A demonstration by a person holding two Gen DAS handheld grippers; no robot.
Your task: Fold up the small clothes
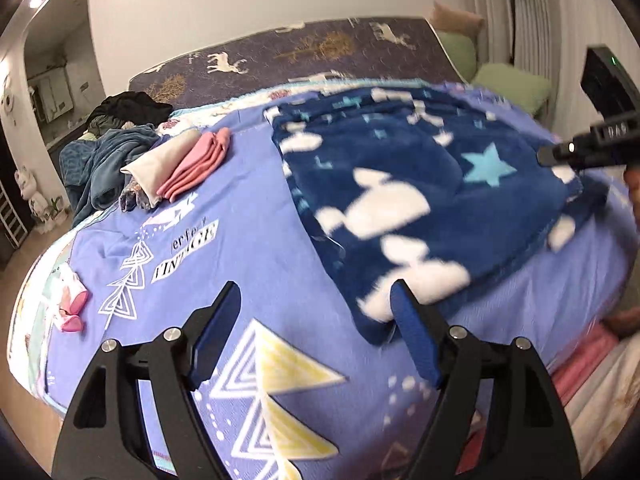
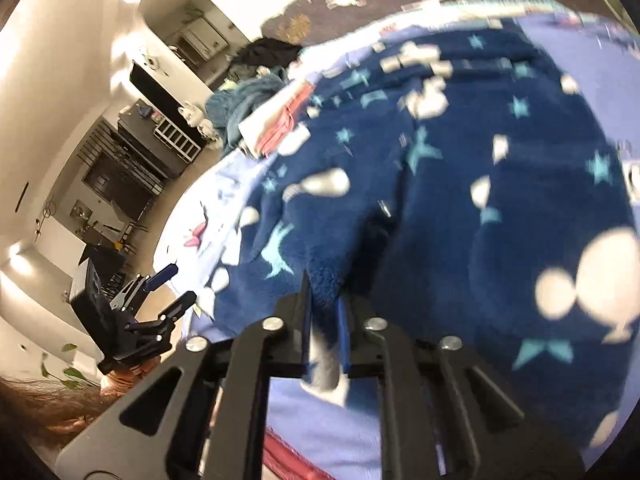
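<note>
Bedspread (image 1: 260, 208) bears fleece garment (image 2: 460, 200), edge pinched in right hand-held gripper (image 2: 325, 320).

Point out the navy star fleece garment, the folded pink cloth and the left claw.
navy star fleece garment (image 1: 400, 168): left wrist view, on its plush middle.
folded pink cloth (image 1: 196, 168): left wrist view, on its top fold.
left claw (image 1: 316, 332): left wrist view, midway between its open fingertips.

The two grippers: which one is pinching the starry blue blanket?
The right gripper: its jaws are shut on the starry blue blanket edge. The left gripper is wide open, holding nothing.
</note>
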